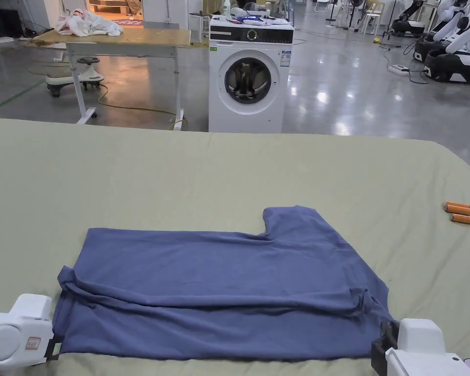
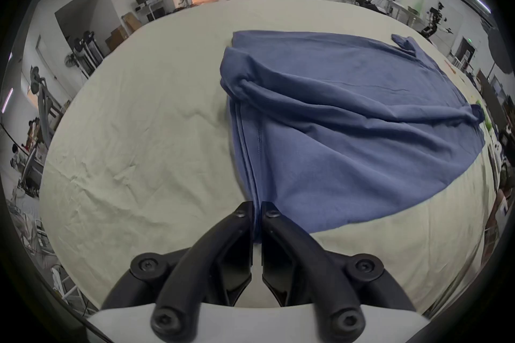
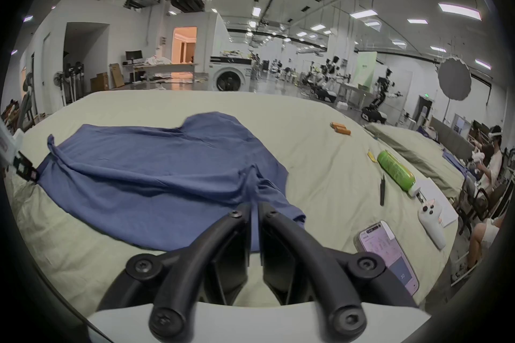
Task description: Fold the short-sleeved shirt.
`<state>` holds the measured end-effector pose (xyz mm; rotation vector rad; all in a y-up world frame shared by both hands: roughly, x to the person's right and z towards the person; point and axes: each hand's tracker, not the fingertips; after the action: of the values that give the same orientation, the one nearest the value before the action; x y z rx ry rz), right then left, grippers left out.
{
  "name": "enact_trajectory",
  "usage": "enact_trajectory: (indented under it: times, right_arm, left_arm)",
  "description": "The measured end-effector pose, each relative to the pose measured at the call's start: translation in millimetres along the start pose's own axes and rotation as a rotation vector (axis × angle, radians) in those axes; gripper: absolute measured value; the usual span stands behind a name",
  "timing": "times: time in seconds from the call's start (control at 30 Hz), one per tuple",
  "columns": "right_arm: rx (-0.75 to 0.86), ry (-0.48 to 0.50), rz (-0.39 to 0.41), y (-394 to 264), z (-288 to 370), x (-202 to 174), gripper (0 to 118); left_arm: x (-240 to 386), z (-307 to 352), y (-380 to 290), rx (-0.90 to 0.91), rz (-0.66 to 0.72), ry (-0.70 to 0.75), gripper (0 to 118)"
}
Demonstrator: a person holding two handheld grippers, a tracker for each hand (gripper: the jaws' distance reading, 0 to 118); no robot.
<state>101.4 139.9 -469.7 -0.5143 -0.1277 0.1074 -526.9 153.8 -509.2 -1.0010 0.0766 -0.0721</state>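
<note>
A blue short-sleeved shirt (image 1: pixel 219 279) lies spread lengthways on the pale green sheet (image 1: pixel 180 171), one sleeve sticking out at the far side and a long ridge of fabric running across its near half. My left gripper (image 1: pixel 55 345) is at the shirt's near left corner, shut on the bunched hem (image 2: pixel 257 210). At the near right corner my right gripper (image 1: pixel 382 342) is shut on a pinch of the blue cloth (image 3: pixel 255 212). The left gripper (image 3: pixel 26 171) also shows far left in the right gripper view.
Three orange cylinders (image 1: pixel 458 212) lie at the right on the sheet. A green bottle (image 3: pixel 395 171), a black pen (image 3: pixel 382 189), a white controller (image 3: pixel 430 218) and a phone (image 3: pixel 387 251) rest near the right edge. A washing machine (image 1: pixel 248 73) and a table (image 1: pixel 116 39) stand beyond.
</note>
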Motion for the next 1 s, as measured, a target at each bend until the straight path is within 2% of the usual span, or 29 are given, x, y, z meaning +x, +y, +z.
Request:
enact_trajectory:
  times: [0.07, 0.1, 0.37, 0.43, 0.5, 0.53, 0.57, 0.6, 0.67, 0.9, 1.0]
  right_arm:
    - [-0.053, 0.021, -0.005, 2, -13, 10, 58]
    - [-0.089, 0.035, -0.009, 3, -21, 15, 69]
    - [-0.328, 0.116, -0.024, 3, -96, 33, 70]
    - [-0.394, 0.143, -0.032, -2, -109, 32, 61]
    - [-0.360, 0.132, -0.018, 1, -105, 32, 56]
    - [-0.365, 0.142, -0.008, 4, -103, 33, 43]
    - [-0.356, 0.163, -0.009, 6, -101, 34, 17]
    - [-0.345, 0.220, -0.021, 7, -97, 34, 5]
    - [-0.368, 0.171, 0.028, 9, -92, 31, 5]
    - [-0.282, 0.162, 0.041, 40, -43, 35, 5]
    - [-0.268, 0.145, 0.093, 56, -16, 34, 5]
  left_arm:
    - [0, 11, -7, 0.025, -0.007, 0.018, 1]
    - [-2, 16, -11, 0.051, -0.001, 0.010, 1]
    - [-20, 20, -32, 0.109, 0.086, -0.045, 1]
    - [-23, 16, -35, 0.104, 0.104, -0.054, 1]
    - [-26, 15, -39, 0.109, 0.120, -0.062, 1]
    - [-28, 12, -40, 0.114, 0.133, -0.068, 1]
    - [-29, 11, -40, 0.115, 0.145, -0.073, 1]
    - [-30, 10, -40, 0.118, 0.149, -0.074, 1]
    - [-29, 12, -39, 0.124, 0.148, -0.071, 1]
    - [-35, 39, -30, 0.192, 0.133, -0.080, 1]
    - [-39, 58, -29, 0.217, 0.121, -0.063, 1]
